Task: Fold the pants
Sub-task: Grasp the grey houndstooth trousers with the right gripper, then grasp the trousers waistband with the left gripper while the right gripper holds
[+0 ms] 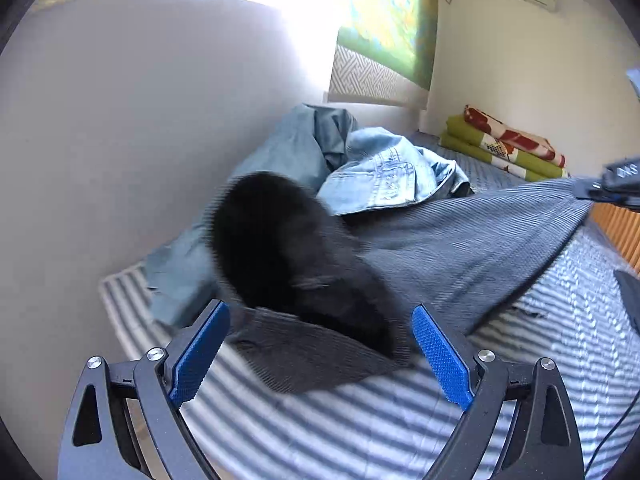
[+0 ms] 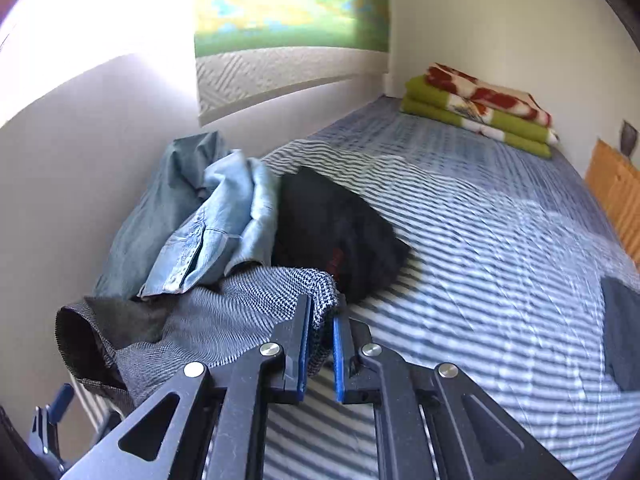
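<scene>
my right gripper (image 2: 320, 344): pads clamped on a hem of the grey check pants (image 2: 248, 300), lifting it to spread the cloth. my left gripper (image 1: 320, 356): jaws wide, empty, poised over the pants' edge at twelve o'clock. beyond, eleven o'clock: black garment (image 2: 340, 236), denim pile (image 2: 216, 232). farthest, one o'clock: folded blankets (image 2: 480, 112), kept clear.

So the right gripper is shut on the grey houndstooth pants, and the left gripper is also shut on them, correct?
Not quite. The right gripper is indeed shut on the grey houndstooth pants, but the left gripper is open: the left wrist view shows its blue-padded fingers spread wide, with the pants' edge lying between them, ungripped.
</scene>
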Demonstrator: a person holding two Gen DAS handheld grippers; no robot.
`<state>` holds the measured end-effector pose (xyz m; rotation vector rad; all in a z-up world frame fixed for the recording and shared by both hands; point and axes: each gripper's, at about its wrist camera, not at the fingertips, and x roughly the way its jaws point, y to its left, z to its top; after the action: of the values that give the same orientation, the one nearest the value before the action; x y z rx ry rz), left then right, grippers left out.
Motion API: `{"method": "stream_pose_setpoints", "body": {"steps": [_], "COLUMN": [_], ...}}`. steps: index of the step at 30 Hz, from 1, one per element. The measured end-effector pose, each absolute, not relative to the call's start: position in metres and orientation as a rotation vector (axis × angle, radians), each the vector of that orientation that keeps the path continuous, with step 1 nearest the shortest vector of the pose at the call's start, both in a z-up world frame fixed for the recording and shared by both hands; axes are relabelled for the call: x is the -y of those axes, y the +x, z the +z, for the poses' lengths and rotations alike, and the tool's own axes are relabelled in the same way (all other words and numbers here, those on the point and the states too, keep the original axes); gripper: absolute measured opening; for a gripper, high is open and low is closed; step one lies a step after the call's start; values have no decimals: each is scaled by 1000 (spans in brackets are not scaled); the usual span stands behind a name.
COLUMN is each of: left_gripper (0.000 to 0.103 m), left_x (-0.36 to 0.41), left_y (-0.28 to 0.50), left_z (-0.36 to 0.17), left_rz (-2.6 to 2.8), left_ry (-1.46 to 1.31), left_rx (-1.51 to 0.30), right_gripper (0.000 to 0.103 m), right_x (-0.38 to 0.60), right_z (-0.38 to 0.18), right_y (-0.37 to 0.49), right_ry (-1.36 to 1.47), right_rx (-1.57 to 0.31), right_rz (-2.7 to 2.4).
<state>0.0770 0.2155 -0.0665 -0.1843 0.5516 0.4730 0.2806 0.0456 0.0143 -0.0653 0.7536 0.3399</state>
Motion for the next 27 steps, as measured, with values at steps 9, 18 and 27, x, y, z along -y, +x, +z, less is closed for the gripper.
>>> {"method": "stream_pose_setpoints", "body": {"steps": [9,18,27], "left_gripper": [95,97,102], "left_x": [-199,-271,-321], "left_y": [47,62,118], "left_z": [-57,-39,-65], "left_rz": [526,612,444], "left_ry": [-122,-257,-293], "left_rx": [-618,-627,-765], "right_gripper": [0,55,61], "right_x": [53,56,-12], "right_z": [12,-26,-80], "right_y": [240,230,307], "right_ry": [-17,-52,-72], "right_rx": [-802,-884,-1004], "right_rz": [277,351,467]}}
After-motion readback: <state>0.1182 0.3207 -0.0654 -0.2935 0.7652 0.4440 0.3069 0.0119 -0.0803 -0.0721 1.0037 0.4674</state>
